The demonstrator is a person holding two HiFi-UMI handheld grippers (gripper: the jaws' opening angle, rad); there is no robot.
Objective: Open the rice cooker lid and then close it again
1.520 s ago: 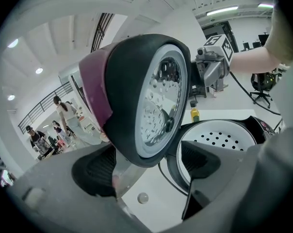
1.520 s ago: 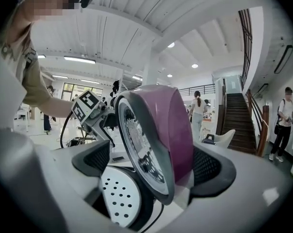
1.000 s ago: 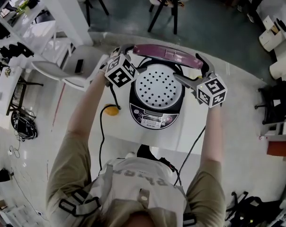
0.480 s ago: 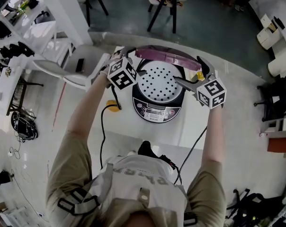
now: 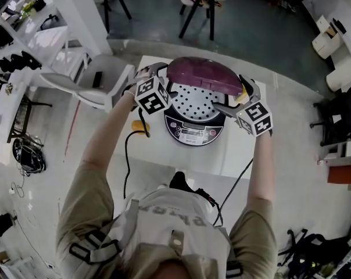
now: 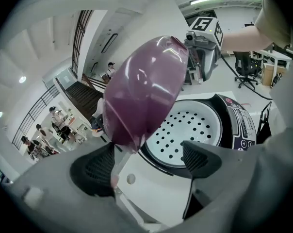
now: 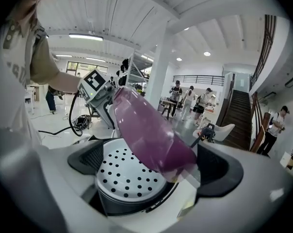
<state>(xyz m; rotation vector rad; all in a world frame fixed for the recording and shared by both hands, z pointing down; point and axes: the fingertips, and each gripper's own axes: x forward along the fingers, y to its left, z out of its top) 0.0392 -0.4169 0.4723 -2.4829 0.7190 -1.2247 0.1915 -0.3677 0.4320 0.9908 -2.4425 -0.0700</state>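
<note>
A black rice cooker (image 5: pixel 193 133) stands on a white table (image 5: pixel 245 156), its perforated inner plate (image 5: pixel 197 100) showing. The purple lid (image 5: pixel 203 74) hangs half lowered over the pot, hinged at the far side. My left gripper (image 5: pixel 165 77) flanks the lid's left edge and my right gripper (image 5: pixel 233 95) its right edge. In the left gripper view the lid (image 6: pixel 141 91) dips between the wide jaws of the left gripper (image 6: pixel 146 161), close to one pad only. In the right gripper view the lid (image 7: pixel 151 130) sits between the right gripper (image 7: pixel 151 166) jaws, which are opening; neither pair clamps it.
A yellow plug-like object (image 5: pixel 139 126) with a black cable lies left of the cooker near the table edge. A white chair (image 5: pixel 100 80) stands to the left of the table, and dark stools (image 5: pixel 201 4) beyond it. Shelving fills the far left.
The lid has swung down from nearly upright to half closed over the pot. Both grippers have moved forward and down along with its edges.
</note>
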